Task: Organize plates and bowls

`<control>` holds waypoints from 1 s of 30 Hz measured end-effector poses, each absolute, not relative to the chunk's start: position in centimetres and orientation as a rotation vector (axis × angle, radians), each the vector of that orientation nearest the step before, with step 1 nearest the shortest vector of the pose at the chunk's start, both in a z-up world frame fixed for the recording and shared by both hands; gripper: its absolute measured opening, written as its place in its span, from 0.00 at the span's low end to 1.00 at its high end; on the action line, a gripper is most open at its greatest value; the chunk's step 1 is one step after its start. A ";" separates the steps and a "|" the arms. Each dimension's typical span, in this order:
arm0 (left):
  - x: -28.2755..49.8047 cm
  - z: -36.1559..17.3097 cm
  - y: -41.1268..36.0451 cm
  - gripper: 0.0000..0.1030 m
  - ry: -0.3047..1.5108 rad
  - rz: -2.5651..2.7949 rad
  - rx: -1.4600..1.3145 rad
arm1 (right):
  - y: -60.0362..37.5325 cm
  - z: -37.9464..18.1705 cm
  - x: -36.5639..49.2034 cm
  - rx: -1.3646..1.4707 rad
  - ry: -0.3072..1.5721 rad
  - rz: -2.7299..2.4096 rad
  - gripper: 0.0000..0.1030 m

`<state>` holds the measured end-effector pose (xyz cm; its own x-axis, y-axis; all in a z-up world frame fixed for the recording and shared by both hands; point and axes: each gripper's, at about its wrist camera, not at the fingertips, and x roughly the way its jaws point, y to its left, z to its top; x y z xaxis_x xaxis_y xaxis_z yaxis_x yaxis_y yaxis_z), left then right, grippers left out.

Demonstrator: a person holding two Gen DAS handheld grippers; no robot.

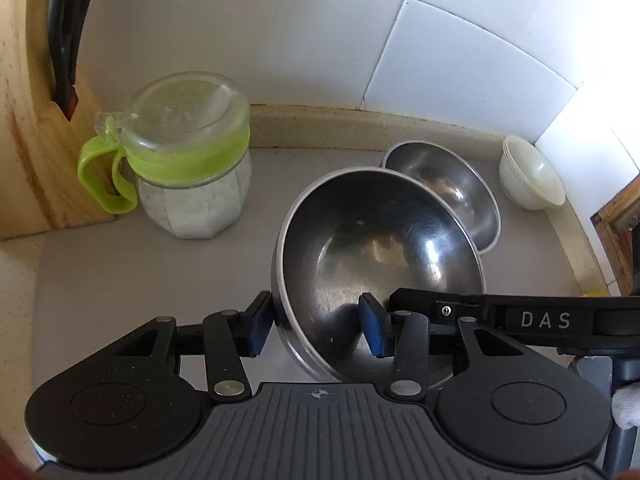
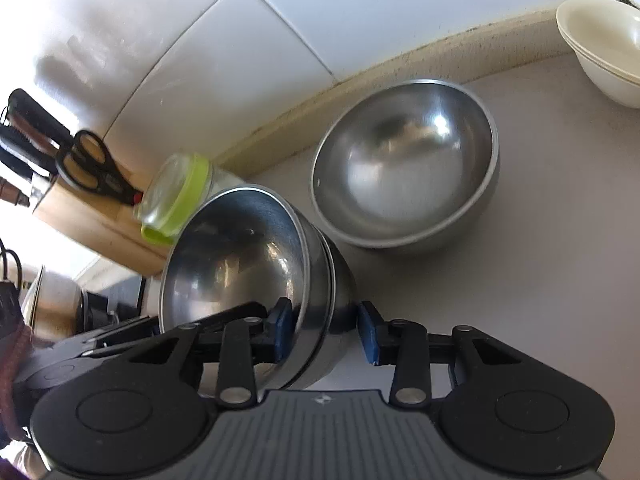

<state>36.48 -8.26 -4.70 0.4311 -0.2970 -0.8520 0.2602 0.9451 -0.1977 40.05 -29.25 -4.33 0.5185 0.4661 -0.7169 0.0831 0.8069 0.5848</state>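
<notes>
At the far left of my left wrist view stands a wooden knife block [image 1: 36, 152] with dark handles in it. Just right of it sits a glass jar [image 1: 192, 160] with a green band and handle, holding white grains. Right of the jar, my left gripper [image 1: 316, 328] straddles the rim of a tilted steel bowl [image 1: 376, 256]: one blue pad lies outside the wall and the other inside, with a visible gap on the inner side, so I read the jaws as parted and not clamped. Behind that bowl rests a second steel bowl [image 1: 444, 188], its rim touching or just behind the first; I cannot tell which. Farther right, near the tiled corner, stand stacked cream bowls [image 1: 532, 176].

In my right wrist view the knife block [image 2: 92, 216] and scissors [image 2: 92, 168] are at the left, then the jar [image 2: 176, 196]. My right gripper [image 2: 326, 332] brackets the tilted bowl [image 2: 248, 264], which looks like two nested shells; the right pad stands just clear of the wall, so I count these jaws as apart too. The second steel bowl [image 2: 404, 160] sits upright on the grey counter [image 2: 540, 240], with the cream bowls [image 2: 600, 44] at the upper right.
</notes>
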 end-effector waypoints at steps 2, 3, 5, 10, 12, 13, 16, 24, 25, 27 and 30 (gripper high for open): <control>35.4 -4.3 -8.6 0.52 1.055 -0.340 0.017 | -28.8 -4.0 39.3 0.598 1.033 0.268 0.36; 34.8 -4.1 -8.6 0.53 1.048 -0.339 0.034 | -28.6 -3.8 38.9 0.599 1.040 0.280 0.36; 33.9 -3.7 -8.1 0.57 1.052 -0.346 0.030 | -28.5 -3.8 38.0 0.631 1.063 0.285 0.36; 32.3 -3.5 -7.3 0.55 1.069 -0.361 0.032 | -27.5 -3.9 37.1 0.590 1.108 0.296 0.36; 32.2 -3.7 -7.3 0.53 1.075 -0.347 0.039 | -27.8 -3.0 36.5 0.543 1.081 0.278 0.38; 32.1 -3.5 -7.0 0.53 1.073 -0.343 0.036 | -27.9 -2.4 36.2 0.528 1.063 0.279 0.39; 31.7 -2.0 -6.5 0.55 1.032 -0.327 0.053 | -29.1 0.0 35.1 0.483 1.003 0.253 0.39; 34.7 2.9 -10.4 0.62 0.900 -0.372 0.103 | -33.8 1.8 36.6 0.447 0.918 0.065 0.39; 35.6 2.8 -11.5 0.64 0.898 -0.377 0.120 | -34.3 1.6 37.2 0.455 0.921 0.047 0.39; 37.9 2.0 -13.7 0.64 0.923 -0.380 0.150 | -35.3 1.1 38.3 0.473 0.920 0.013 0.39; 41.0 0.1 -16.0 0.57 0.962 -0.360 0.184 | -36.0 0.0 39.8 0.490 0.930 -0.020 0.39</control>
